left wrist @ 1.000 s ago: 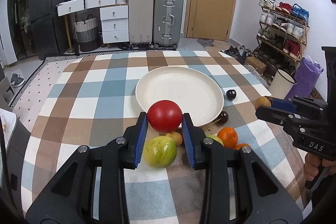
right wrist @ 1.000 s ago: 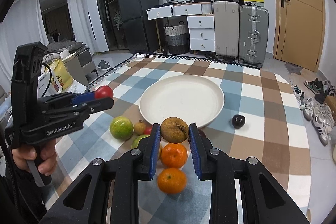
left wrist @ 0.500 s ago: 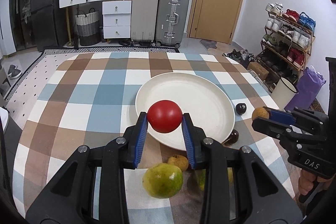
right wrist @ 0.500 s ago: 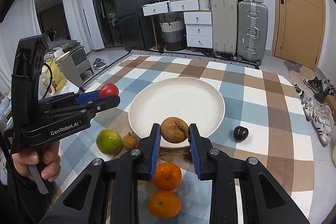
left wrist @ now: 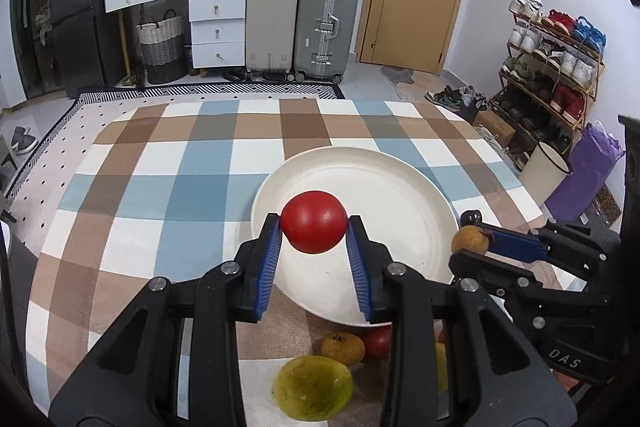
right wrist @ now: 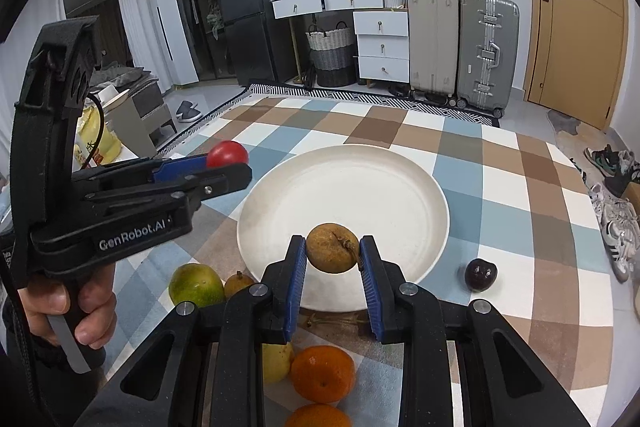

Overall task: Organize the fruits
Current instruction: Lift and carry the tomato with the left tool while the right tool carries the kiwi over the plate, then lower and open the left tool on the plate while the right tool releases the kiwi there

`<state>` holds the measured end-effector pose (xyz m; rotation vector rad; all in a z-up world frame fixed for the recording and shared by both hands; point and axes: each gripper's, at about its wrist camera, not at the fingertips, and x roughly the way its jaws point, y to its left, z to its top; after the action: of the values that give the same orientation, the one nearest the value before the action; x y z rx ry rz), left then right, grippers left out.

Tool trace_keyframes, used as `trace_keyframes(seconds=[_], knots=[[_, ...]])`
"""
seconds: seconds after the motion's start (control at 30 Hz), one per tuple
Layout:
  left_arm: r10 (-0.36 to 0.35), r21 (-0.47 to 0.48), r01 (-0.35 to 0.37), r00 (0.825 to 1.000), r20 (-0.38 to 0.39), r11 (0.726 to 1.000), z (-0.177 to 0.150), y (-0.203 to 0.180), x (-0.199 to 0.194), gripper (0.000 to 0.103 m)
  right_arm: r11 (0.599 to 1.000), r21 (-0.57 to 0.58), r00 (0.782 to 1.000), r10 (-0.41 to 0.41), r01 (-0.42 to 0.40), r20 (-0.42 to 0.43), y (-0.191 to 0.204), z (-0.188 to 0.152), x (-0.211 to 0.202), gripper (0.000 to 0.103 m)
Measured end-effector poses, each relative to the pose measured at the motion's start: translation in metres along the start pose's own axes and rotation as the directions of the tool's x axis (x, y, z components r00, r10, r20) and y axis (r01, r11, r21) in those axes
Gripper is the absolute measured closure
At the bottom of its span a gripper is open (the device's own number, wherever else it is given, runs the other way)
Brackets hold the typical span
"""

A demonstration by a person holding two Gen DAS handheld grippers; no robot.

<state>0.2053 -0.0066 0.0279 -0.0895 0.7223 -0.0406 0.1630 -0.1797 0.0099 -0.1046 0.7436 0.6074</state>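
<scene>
My left gripper (left wrist: 313,233) is shut on a red tomato (left wrist: 313,221) and holds it above the near left rim of the white plate (left wrist: 384,187). My right gripper (right wrist: 333,254) is shut on a brown round fruit (right wrist: 332,247) above the plate's (right wrist: 360,183) near rim. The plate has nothing on it. On the checked cloth near me lie a green fruit (right wrist: 195,285), a small brown fruit (right wrist: 238,283), a yellow-green fruit (right wrist: 276,361), two oranges (right wrist: 322,373) and a dark plum (right wrist: 480,274). The tomato also shows in the right wrist view (right wrist: 227,154).
The table carries a blue, brown and white checked cloth (left wrist: 160,179). Suitcases (left wrist: 298,23), drawers and a door stand behind it. A shoe rack (left wrist: 548,67) and a white bin (left wrist: 542,173) stand at the right.
Both grippers have moved forward and up with their fruits, from over the fruit cluster to over the plate's near rim. The loose fruits have not moved.
</scene>
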Motion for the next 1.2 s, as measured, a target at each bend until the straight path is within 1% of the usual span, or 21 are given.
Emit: trace_keyframes(seconds=[0.1,0.17,0.33,0.5,0.57,0.7,0.8,0.9,1.0,1.07,1.1,1.13,1.17,1.2], knots=[[0.011,0.02,-0.01,1.0,-0.015,1.0,-0.002,-0.003,0.006,0.073,1.0,-0.002,1.0,-0.003,0.003,-0.002,-0.003,0.001,0.006,0.076],[0.008,0.012,-0.008,1.0,-0.026,1.0,-0.003,-0.001,0.011,0.073,1.0,0.003,1.0,-0.005,0.005,-0.009,-0.005,0.001,0.011,0.075],[-0.02,-0.027,0.018,0.999,-0.048,0.999,-0.005,0.006,0.018,0.073,1.0,0.002,0.999,-0.012,0.012,-0.035,-0.008,-0.001,0.027,0.075],[-0.03,-0.026,0.029,0.998,-0.062,0.999,-0.007,0.006,0.025,0.073,1.0,-0.001,0.999,-0.019,0.019,-0.045,-0.012,0.0,0.037,0.075],[-0.036,-0.023,0.034,0.997,-0.066,0.999,-0.009,0.005,0.026,0.073,0.999,-0.002,0.998,-0.035,0.035,-0.047,-0.015,0.0,0.042,0.075],[-0.049,-0.012,0.048,0.996,-0.078,0.999,-0.012,0.002,0.031,0.073,0.999,0.025,0.997,-0.043,0.045,-0.066,-0.023,-0.001,0.052,0.075],[-0.073,-0.014,0.072,0.993,-0.088,0.997,-0.013,0.0,0.034,0.073,0.999,0.036,0.998,-0.037,0.039,-0.06,-0.025,-0.004,0.053,0.075],[-0.071,-0.002,0.071,0.993,-0.093,0.997,-0.015,-0.003,0.037,0.073,0.998,0.053,0.998,-0.034,0.037,-0.055,-0.027,-0.005,0.054,0.075],[-0.066,0.002,0.066,0.995,-0.077,0.998,-0.015,-0.005,0.034,0.073,0.998,0.051,0.999,-0.026,0.029,-0.047,-0.026,-0.005,0.052,0.075],[-0.074,-0.003,0.074,0.995,-0.069,0.997,-0.014,-0.004,0.031,0.072,0.998,0.043,0.998,-0.037,0.038,-0.042,-0.025,-0.004,0.049,0.072],[-0.08,-0.007,0.08,0.995,-0.066,0.997,-0.014,-0.003,0.03,0.067,0.998,0.042,0.998,-0.041,0.043,-0.04,-0.025,-0.004,0.047,0.071],[-0.085,-0.013,0.085,0.994,-0.065,0.996,-0.014,-0.002,0.029,0.063,0.998,0.046,0.998,-0.041,0.043,-0.036,-0.026,-0.004,0.045,0.066],[-0.086,-0.019,0.085,0.994,-0.064,0.996,-0.014,0.0,0.028,0.053,0.998,0.049,0.999,-0.041,0.042,-0.034,-0.027,-0.004,0.043,0.06],[-0.083,-0.027,0.082,0.995,-0.059,0.996,-0.014,0.001,0.026,0.044,0.998,0.052,0.999,-0.042,0.043,-0.028,-0.028,-0.005,0.04,0.059]])
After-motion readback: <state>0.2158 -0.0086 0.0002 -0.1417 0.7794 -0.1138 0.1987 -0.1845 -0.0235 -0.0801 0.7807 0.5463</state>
